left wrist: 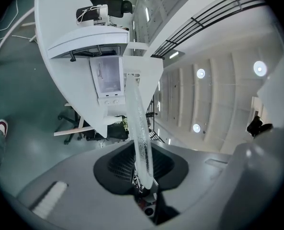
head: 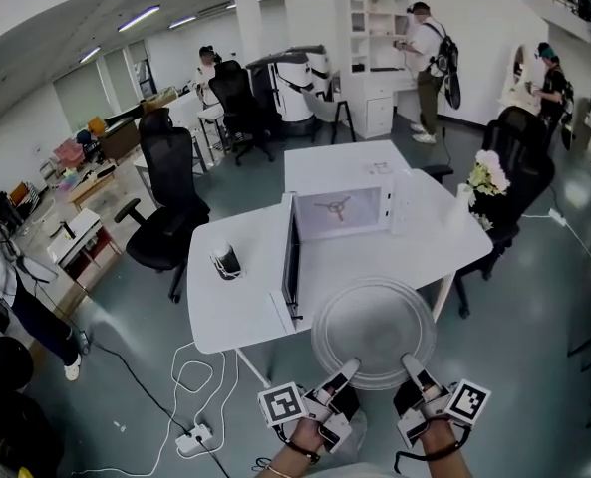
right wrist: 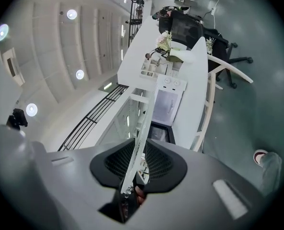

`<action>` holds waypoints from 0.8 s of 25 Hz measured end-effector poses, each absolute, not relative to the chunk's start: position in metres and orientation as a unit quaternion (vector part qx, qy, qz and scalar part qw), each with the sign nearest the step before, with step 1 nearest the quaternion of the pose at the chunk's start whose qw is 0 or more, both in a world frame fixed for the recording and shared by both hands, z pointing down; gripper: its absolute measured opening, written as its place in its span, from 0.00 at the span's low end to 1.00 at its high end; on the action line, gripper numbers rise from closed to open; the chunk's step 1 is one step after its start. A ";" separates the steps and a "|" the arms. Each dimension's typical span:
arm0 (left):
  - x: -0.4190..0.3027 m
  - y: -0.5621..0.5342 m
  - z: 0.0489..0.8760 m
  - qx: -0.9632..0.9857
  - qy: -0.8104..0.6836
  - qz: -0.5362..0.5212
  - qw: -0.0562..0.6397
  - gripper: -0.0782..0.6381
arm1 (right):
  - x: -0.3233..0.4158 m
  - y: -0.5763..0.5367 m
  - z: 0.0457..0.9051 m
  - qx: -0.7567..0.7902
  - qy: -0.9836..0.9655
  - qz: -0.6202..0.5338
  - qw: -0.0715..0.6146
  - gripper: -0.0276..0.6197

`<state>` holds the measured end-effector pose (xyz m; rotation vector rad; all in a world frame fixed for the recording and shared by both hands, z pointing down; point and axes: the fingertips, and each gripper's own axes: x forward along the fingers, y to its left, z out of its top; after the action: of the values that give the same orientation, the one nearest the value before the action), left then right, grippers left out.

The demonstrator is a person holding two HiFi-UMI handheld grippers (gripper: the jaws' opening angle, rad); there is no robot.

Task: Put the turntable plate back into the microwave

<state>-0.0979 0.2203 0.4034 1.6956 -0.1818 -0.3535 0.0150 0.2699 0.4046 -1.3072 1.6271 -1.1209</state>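
Your 2 grippers, left (head: 348, 368) and right (head: 409, 364), each clamp the near rim of the glass turntable plate (head: 373, 329), held flat over the table (head: 225, 312) edge. The microwave (head: 340, 213) lies straight ahead beyond it, its door (head: 291, 255) open to the left.

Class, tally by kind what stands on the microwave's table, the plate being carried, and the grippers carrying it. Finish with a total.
microwave: 1
turntable plate: 1
cup: 1
flower bunch: 1
grippers: 2, the left gripper and the right gripper
Total: 6
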 end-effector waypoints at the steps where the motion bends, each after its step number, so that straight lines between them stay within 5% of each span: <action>1: -0.090 0.212 0.405 0.744 -0.079 -0.157 0.645 0.18 | 0.023 0.261 0.405 -0.512 0.639 -0.437 0.374 0.16; 20: 0.031 0.035 0.414 0.743 -0.111 -0.166 0.638 0.18 | 0.146 0.077 0.417 -0.495 0.639 -0.474 0.348 0.16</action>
<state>0.0311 0.0351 0.4144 1.6966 -0.2532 -0.3782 0.1462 0.0765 0.4166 -1.2848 1.6580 -1.2301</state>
